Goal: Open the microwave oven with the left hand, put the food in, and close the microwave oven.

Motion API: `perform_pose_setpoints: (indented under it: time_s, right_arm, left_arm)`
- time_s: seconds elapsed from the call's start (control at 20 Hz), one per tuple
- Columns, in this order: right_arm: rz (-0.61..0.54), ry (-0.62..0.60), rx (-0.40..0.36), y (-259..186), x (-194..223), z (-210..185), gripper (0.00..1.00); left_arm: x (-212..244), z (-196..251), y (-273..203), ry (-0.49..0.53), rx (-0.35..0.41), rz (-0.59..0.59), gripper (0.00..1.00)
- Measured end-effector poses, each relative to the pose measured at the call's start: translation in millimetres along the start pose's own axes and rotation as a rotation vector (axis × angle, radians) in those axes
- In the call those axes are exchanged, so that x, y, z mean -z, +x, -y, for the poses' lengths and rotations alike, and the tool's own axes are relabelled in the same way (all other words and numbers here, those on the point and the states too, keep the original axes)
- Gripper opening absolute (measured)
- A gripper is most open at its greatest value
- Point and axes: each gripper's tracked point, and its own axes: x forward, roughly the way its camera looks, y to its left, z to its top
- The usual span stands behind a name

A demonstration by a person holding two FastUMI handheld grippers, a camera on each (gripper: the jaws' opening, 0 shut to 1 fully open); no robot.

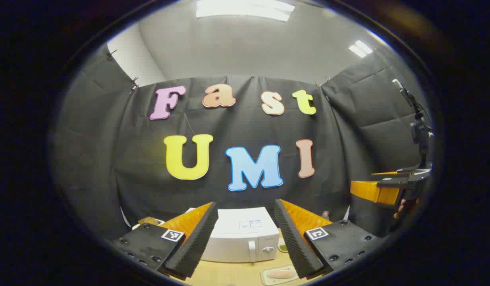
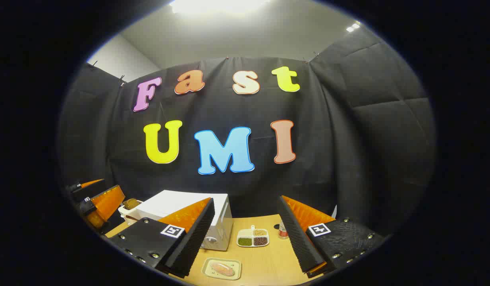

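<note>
Both grippers, left (image 1: 245, 238) and right (image 2: 245, 234), hover wide open and empty above the closed white box-shaped microwave oven (image 1: 245, 238); judged next: left reaches for its white door handle (image 1: 251, 251).

white microwave oven (image 1: 245, 238); pale wood tabletop (image 2: 265, 258); cream tray (image 2: 222, 268) with pinkish-tan food (image 2: 222, 269); white dish (image 2: 253, 237) of green, tan, brown grains.

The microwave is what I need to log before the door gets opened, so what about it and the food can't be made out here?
- Microwave: left gripper view, its left part sits behind that gripper's finger; dial markings too small.
- Microwave inside: door shut, contents hidden.
- Food on the tray: right gripper view, too small to identify.
- Tray: left gripper view, cut by the lower edge.
</note>
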Motion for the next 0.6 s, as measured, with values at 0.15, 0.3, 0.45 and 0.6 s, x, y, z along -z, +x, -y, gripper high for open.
perform_pose_setpoints:
  time_s: [0.15,0.3,0.45,0.6]
  right_arm:
    - [0.001,0.0,-0.02,0.9,4.7,2.0,0.97]
    - [0.01,0.007,-0.009,5.0,2.2,10.8,0.97]
    - [0.004,0.017,-0.019,10.8,3.9,15.5,0.97]
    - [-0.005,0.013,-0.026,17.1,5.2,20.8,0.97]
  left_arm:
    - [-2.3,4.2,3.3,0.002,-0.005,0.001,0.95]
    - [2.3,11.0,9.1,0.005,-0.004,-0.008,0.95]
    - [7.9,12.5,13.0,0.005,-0.018,-0.021,0.95]
    - [8.4,17.2,15.3,0.003,-0.031,-0.024,0.95]
